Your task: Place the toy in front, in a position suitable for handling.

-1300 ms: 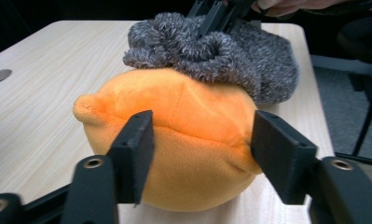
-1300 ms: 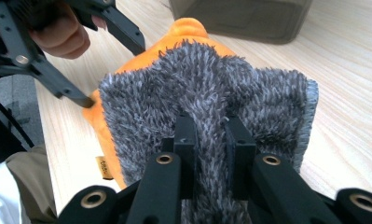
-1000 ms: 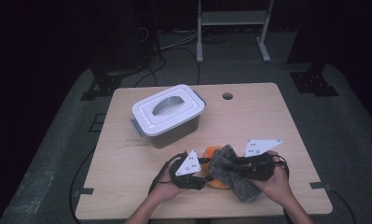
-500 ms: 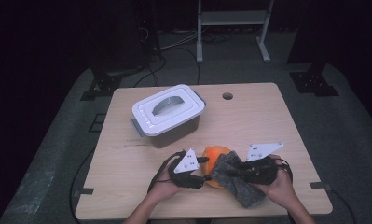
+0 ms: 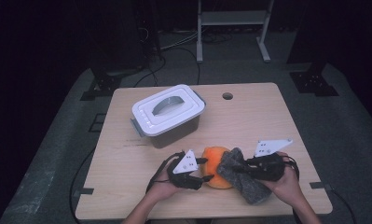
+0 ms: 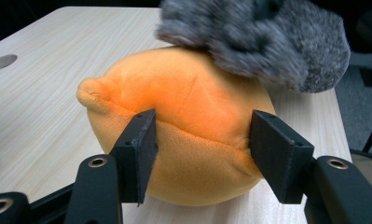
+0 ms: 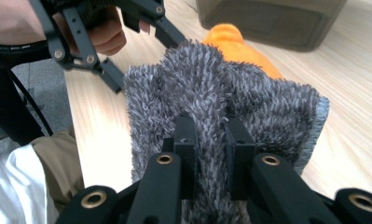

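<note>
An orange plush toy (image 5: 215, 170) lies on the wooden table (image 5: 267, 121) near its front edge. My left gripper (image 5: 206, 170) comes at it from the left. In the left gripper view its two pads (image 6: 139, 149) press on the sides of the plush (image 6: 183, 107). A grey fuzzy cloth (image 5: 242, 179) drapes over the right side of the plush and down onto the table. My right gripper (image 5: 237, 169) is shut on it. In the right gripper view the jaws (image 7: 207, 135) pinch a fold of the cloth (image 7: 211, 88), with the orange plush (image 7: 239, 46) showing behind it.
A white-lidded grey storage box (image 5: 167, 114) with a handle stands shut at the back left, just beyond the plush. A round cable hole (image 5: 227, 95) sits near the table's far edge. Bare wood stretches to the right of the box.
The right gripper has drawn the grey cloth to the right and toward the front edge, uncovering more of the orange plush. The left gripper has stayed at the plush.
</note>
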Available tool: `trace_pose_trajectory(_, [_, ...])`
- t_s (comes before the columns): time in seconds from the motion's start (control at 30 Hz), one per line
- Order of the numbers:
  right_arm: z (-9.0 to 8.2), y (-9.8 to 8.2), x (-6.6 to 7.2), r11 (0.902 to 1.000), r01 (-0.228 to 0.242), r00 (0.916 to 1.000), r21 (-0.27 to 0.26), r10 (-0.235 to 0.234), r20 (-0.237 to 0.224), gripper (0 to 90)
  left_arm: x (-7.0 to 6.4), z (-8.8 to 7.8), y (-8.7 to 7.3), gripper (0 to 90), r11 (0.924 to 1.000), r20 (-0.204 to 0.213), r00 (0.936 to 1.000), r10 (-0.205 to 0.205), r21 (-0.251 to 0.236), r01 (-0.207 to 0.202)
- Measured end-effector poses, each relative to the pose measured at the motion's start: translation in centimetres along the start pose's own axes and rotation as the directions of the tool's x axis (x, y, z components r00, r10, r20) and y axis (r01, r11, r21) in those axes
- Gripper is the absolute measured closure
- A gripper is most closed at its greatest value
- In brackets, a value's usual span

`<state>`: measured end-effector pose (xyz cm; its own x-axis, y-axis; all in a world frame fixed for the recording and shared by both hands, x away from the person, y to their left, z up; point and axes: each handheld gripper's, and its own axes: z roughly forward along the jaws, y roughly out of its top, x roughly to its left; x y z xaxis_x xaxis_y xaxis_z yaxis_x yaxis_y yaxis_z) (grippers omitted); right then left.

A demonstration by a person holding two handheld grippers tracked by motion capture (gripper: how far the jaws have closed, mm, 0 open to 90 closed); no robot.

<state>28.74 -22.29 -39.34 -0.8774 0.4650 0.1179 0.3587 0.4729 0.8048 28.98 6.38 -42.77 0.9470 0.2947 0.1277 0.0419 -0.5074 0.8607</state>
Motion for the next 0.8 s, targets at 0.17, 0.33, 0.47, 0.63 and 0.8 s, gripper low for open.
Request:
trace_pose_trajectory(0.17, [1.0,-0.6,-0.4,0.9991,0.000,0.9996,0.043,0.002,-0.029,77.7,0.4,-0.2,-0.6,41.4,0.9999,-0.001,1.0000,-0.004,0.011,0.004])
trace_pose_trajectory(0.33, [0.0,-1.4,-1.2,0.9988,-0.040,0.9989,0.027,0.041,-0.021,77.3,0.4,-0.1,-0.7,41.4,0.9999,-0.004,1.0000,-0.004,0.016,0.004])
trace_pose_trajectory(0.47, [-0.1,-1.1,-2.1,0.9964,-0.081,0.9967,-0.024,0.082,0.004,77.1,0.5,-0.1,-0.8,41.2,0.9999,-0.001,0.9999,-0.011,0.011,0.011])
trace_pose_trajectory(0.63, [1.2,-1.3,-1.8,0.9966,-0.082,0.9962,0.007,0.083,-0.027,77.1,0.6,-0.5,-0.9,31.6,0.9996,-0.015,0.9997,-0.017,0.024,0.017])
trace_pose_trajectory(0.8, [1.6,-1.2,-0.4,0.9986,-0.042,0.9963,0.032,0.044,-0.074,77.0,0.8,-0.7,-0.7,24.1,0.9978,-0.041,0.9969,-0.067,-0.008,0.066])
